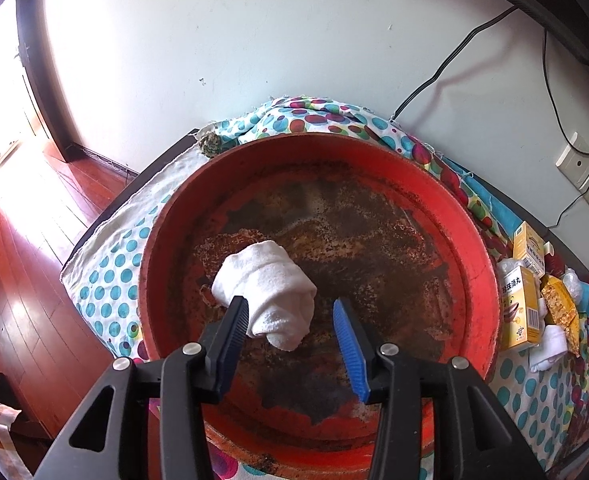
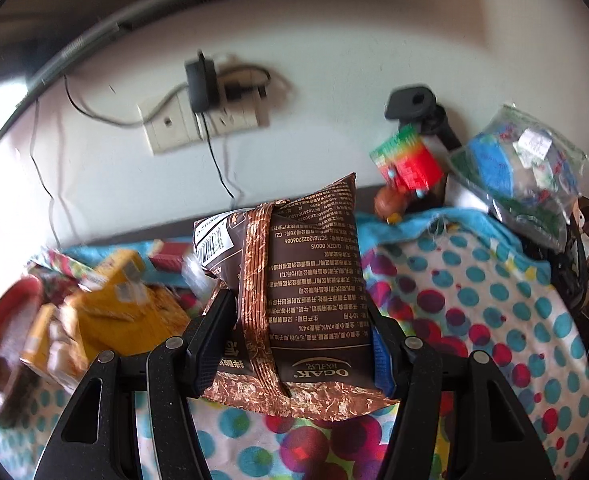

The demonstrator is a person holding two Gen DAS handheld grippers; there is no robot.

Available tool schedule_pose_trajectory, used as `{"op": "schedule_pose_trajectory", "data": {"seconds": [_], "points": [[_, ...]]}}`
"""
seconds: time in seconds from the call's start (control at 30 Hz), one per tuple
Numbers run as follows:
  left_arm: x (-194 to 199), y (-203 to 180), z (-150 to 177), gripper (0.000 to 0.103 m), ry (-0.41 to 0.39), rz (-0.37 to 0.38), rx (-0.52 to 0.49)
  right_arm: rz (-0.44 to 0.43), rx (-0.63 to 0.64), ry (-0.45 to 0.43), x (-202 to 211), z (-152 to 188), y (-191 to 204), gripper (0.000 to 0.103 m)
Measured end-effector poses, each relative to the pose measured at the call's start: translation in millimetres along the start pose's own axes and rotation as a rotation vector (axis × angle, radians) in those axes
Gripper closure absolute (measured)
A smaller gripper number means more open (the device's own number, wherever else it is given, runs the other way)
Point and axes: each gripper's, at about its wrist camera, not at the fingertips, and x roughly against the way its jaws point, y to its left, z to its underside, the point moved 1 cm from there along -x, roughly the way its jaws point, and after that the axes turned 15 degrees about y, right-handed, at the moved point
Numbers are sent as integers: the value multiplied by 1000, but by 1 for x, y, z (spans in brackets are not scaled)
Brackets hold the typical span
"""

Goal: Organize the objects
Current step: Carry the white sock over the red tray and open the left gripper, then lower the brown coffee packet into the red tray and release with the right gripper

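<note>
Towel [image 1: 265, 294], white & rolled, lies on the stained floor of the red basin [image 1: 470, 240], at about 8 o'clock from the basin's centre. L gripper [image 1: 292, 326] hangs over it, pitched steeply down into the basin, jaws spread and not pinching anything. Its black finger [image 1: 230, 332] covers the towel's 8 o'clock edge in the view; can't tell if it touches. Blue finger [image 1: 348, 340] stands apart at the towel's 3 o'clock, bare basin floor between them.

Basin sits on a dotted cloth [image 1: 110, 280]. At its 3 o'clock, just beside the rim, yellow boxes [image 1: 522, 304] stand with other packets, blurry and too small to read well.

R gripper [image 2: 294, 328] is tilted moderately down, rolled a bit, and clamps a brown snack bag [image 2: 302, 280] from both sides near the bag's lower end, printed side toward the camera, text upside down. Bag stands upright btwn the fingers, its top reaching to 12 o'clock in front of the wall. Blue pad is mostly hidden behind the bag's 3 o'clock edge.

R view is smeared at 9 o'clock: yellow boxes [image 2: 110, 292] and the basin rim [image 2: 2, 304] show there. At 2 o'clock, a red-green box [image 2: 408, 156] and a clear bag [image 2: 522, 168] w/ blue contents rest at the cloth's far edge. Wall socket [image 2: 198, 120] w/ a black plug at 11 o'clock.
</note>
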Motion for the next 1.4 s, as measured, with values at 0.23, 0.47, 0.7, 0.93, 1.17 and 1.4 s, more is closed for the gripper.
{"op": "schedule_pose_trajectory", "data": {"seconds": [0.23, 0.47, 0.7, 0.93, 1.17, 1.4], "points": [[-5, -3, 1, 58, 2, 0, -12, -141, 119, -1, 32, -13, 66, 45], [-10, -3, 2, 58, 6, 2, -33, -311, 335, 112, 22, -7, 193, 45], [-15, 9, 1, 58, 11, 10, -16, -378, 517, 211, -5, 10, 316, 45], [-22, 22, -2, 58, -7, -10, -7, -408, 586, 294, -32, 22, 392, 45], [-19, 40, -3, 58, -25, 16, 26, -394, 620, 369, -60, 26, 441, 45], [-16, 49, -4, 58, -36, 40, 50, -385, 669, 425, -72, 49, 464, 45]]}}
